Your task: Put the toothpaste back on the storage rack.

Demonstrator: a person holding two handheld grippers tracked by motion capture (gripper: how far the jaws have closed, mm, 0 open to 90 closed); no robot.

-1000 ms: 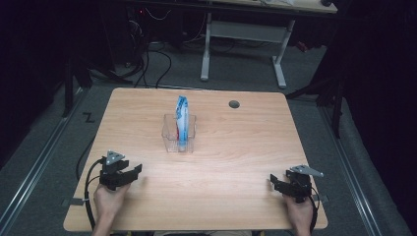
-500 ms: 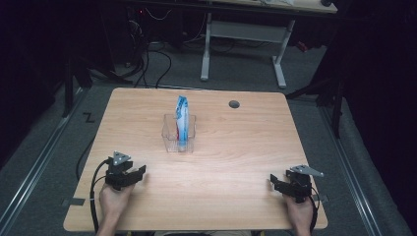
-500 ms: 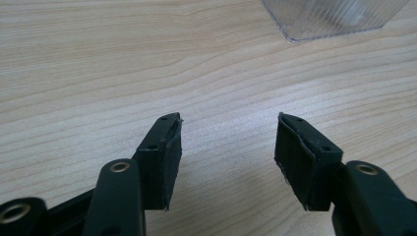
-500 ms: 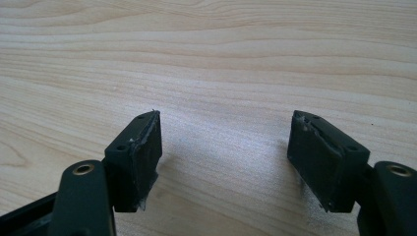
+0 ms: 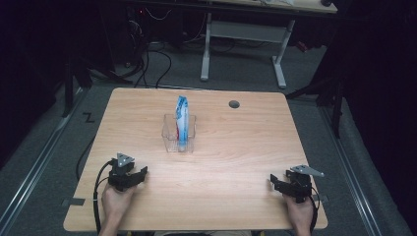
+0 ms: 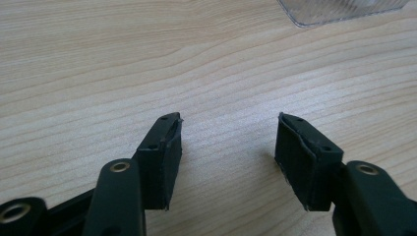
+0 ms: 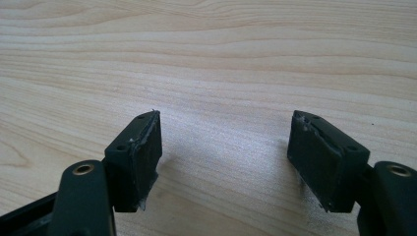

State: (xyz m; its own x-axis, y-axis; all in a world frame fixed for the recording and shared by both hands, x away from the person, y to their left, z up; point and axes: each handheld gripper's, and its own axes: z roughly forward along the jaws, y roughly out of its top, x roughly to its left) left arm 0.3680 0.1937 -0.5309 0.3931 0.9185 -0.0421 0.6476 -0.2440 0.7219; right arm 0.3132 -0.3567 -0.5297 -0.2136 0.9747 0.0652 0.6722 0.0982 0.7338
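Note:
A clear plastic box (image 5: 178, 133) stands near the middle of the wooden table (image 5: 236, 147), with a blue-and-white packet (image 5: 182, 119) upright in it. My left gripper (image 5: 139, 175) rests low on the table at the front left, open, with bare wood between its jaws (image 6: 228, 135). A corner of the clear box (image 6: 339, 10) shows at the top of the left gripper view. At the front right my right gripper (image 5: 275, 183) sits open on the table, nothing between its jaws (image 7: 223, 132).
A round grommet hole (image 5: 234, 104) is in the table near its far edge. Behind the table stands a white-legged desk (image 5: 243, 34) with cables on the dark floor. The table's front edge lies just under both hands.
My left gripper has shifted slightly to the right and toward the table's front. The right gripper, the box and the packet have not moved.

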